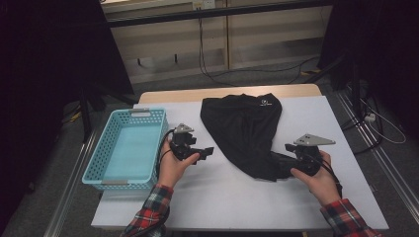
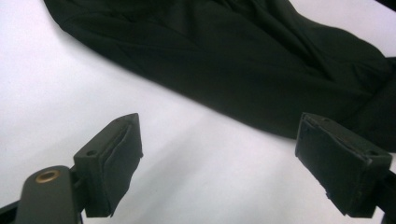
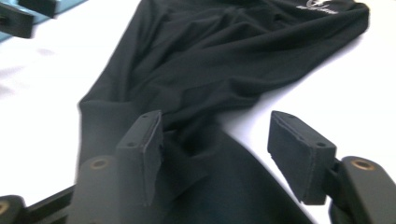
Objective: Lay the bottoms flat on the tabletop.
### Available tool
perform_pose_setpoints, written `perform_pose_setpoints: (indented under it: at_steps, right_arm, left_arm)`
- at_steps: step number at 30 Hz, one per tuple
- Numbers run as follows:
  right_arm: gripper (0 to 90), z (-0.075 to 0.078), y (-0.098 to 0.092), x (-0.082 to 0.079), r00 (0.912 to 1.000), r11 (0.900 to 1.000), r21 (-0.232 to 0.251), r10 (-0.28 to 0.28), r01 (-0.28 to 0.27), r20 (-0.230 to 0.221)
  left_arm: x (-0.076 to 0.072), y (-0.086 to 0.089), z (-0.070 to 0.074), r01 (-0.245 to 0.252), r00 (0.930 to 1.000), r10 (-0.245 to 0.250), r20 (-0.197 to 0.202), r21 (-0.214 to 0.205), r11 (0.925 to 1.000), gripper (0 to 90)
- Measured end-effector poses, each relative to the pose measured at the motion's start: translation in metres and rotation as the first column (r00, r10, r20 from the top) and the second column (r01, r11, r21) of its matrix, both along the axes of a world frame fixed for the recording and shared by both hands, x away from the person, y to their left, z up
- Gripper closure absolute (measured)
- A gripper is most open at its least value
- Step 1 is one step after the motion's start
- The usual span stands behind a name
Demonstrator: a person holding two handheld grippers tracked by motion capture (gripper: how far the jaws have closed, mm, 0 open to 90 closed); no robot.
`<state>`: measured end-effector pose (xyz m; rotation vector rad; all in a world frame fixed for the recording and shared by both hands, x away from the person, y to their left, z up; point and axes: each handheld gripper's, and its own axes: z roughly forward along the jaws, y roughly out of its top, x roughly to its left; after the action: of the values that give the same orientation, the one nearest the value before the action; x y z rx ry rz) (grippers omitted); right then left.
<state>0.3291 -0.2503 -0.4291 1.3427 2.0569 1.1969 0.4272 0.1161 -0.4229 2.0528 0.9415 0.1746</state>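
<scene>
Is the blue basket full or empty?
Empty. In the high view the blue basket shows only its bare bottom, with nothing inside. The black garment lies outside it, crumpled on the white table.

The black garment (image 1: 244, 131) is soft, matt cloth (creased), the basket (image 1: 111, 168) perforated turquoise plastic, the counter (image 1: 222, 197) smooth matt white.

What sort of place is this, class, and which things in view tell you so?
Probably a lab or recording room, not a home: a white-topped table stands among dark curtains, loose cables trail over the grey floor, and metal rails run beside the table.
</scene>
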Motion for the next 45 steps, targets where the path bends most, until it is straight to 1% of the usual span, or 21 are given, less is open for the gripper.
perform_pose_setpoints:
  at_steps: [2,5,9,11,13,16,17,18,20,22,23,27,28,31,33,36,38,41,43,44,45]
  right_arm:
    - [36.7,0.0,0.004,-0.004,0.9998,0.9997,-0.007,0.022,-0.022,0.001]
    - [38.2,0.0,0.01,-0.006,0.9985,0.9984,-0.025,0.052,-0.051,0.015]
    - [40.2,-0.002,0.012,-0.005,0.9979,0.9978,-0.016,0.065,-0.064,0.004]
    - [41.7,-0.001,0.013,-0.006,0.997,0.997,-0.009,0.077,-0.077,0.011]
    - [43.4,0.002,0.016,-0.008,0.9959,0.9959,-0.005,0.09,-0.09,0.013]
    - [47.0,0.001,0.021,-0.009,0.9939,0.9935,-0.033,0.11,-0.109,0.014]
    - [52.0,0.0,0.022,-0.008,0.9931,0.9921,-0.05,0.116,-0.116,0.013]
    - [59.3,-0.002,0.023,-0.008,0.992,0.9902,-0.062,0.126,-0.125,0.011]
    - [68.5,-0.004,0.022,-0.007,0.9896,0.9869,-0.073,0.144,-0.144,0.001]
    - [71.9,-0.006,0.019,-0.006,0.9892,0.986,-0.08,0.146,-0.146,-0.004]
    - [74.7,-0.006,0.019,-0.005,0.9891,0.9866,-0.07,0.147,-0.147,-0.009]
    - [87.3,-0.007,0.019,-0.005,0.9842,0.9823,-0.062,0.176,-0.177,-0.018]
    - [89.0,-0.007,0.02,-0.005,0.9836,0.9816,-0.063,0.179,-0.18,-0.017]
    - [90.0,-0.005,0.025,-0.006,0.9794,0.9775,-0.063,0.201,-0.202,-0.02]
    - [90.0,-0.003,0.027,-0.009,0.9759,0.9749,-0.044,0.217,-0.218,-0.018]
    - [90.0,0.002,0.032,-0.014,0.9702,0.9697,-0.032,0.242,-0.242,-0.008]
    - [90.0,0.004,0.037,-0.019,0.9645,0.9642,-0.026,0.264,-0.264,-0.004]
    - [90.0,0.006,0.045,-0.026,0.9541,0.9538,-0.021,0.3,-0.3,-0.001]
    - [90.0,0.01,0.049,-0.031,0.9491,0.9492,-0.007,0.315,-0.315,0.011]
    - [90.0,0.013,0.05,-0.033,0.9466,0.9468,-0.004,0.322,-0.322,0.021]
    - [90.0,0.016,0.05,-0.034,0.9451,0.9455,-0.001,0.325,-0.326,0.031]
  left_arm:
    - [0.0,0.0,-0.001,-0.006,1.0,0.006,0.005,-0.001,1.0,14.6]
    - [-0.001,-0.002,-0.001,0.006,1.0,-0.006,0.004,0.009,0.9999,14.6]
    - [0.0,0.0,0.001,0.007,0.9999,-0.007,0.01,0.013,0.9999,14.6]
    - [0.001,0.001,0.002,-0.002,0.9999,0.002,0.01,-0.006,1.0,14.6]
    - [0.001,0.001,0.003,-0.002,0.9999,0.003,0.015,-0.006,1.0,14.6]
    - [0.001,0.0,0.003,0.0,0.9999,0.0,0.012,-0.01,0.9999,14.6]
    - [0.001,-0.001,0.004,0.001,0.9999,0.0,0.015,-0.01,0.9999,14.6]
    - [0.001,-0.002,0.004,0.004,0.9999,-0.004,0.016,-0.008,1.0,14.6]
    - [0.001,-0.003,0.004,0.004,0.9998,-0.004,0.017,-0.012,0.9999,14.6]
    - [0.001,-0.004,0.003,0.01,0.9998,-0.01,0.015,-0.006,0.9999,14.6]
    - [0.001,-0.004,0.003,0.01,0.9999,-0.01,0.014,-0.003,0.9999,14.6]
    - [0.001,-0.003,0.003,0.009,0.9999,-0.009,0.01,-0.003,1.0,14.5]
    - [0.001,-0.003,0.003,0.006,0.9999,-0.005,0.01,-0.009,0.9999,14.5]
    - [0.0,-0.003,0.004,0.009,0.9999,-0.009,0.014,-0.006,0.9999,14.5]
    - [-0.001,-0.002,0.005,0.006,0.9999,-0.006,0.009,-0.019,0.9998,14.8]
    - [-0.002,0.0,0.008,-0.005,0.9999,0.006,0.014,-0.02,0.9998,14.8]
    - [-0.002,-0.001,0.008,-0.011,0.9998,0.011,0.015,-0.033,0.9994,14.7]
    - [-0.002,-0.005,0.008,0.005,0.9999,-0.005,0.011,-0.023,0.9997,14.6]
    - [-0.002,-0.008,0.007,0.013,0.9999,-0.012,0.006,-0.023,0.9997,14.6]
    - [-0.002,-0.01,0.006,0.012,0.9999,-0.011,0.006,-0.031,0.9995,14.6]
    - [-0.002,-0.01,0.006,0.015,0.9999,-0.015,0.006,-0.023,0.9996,14.6]
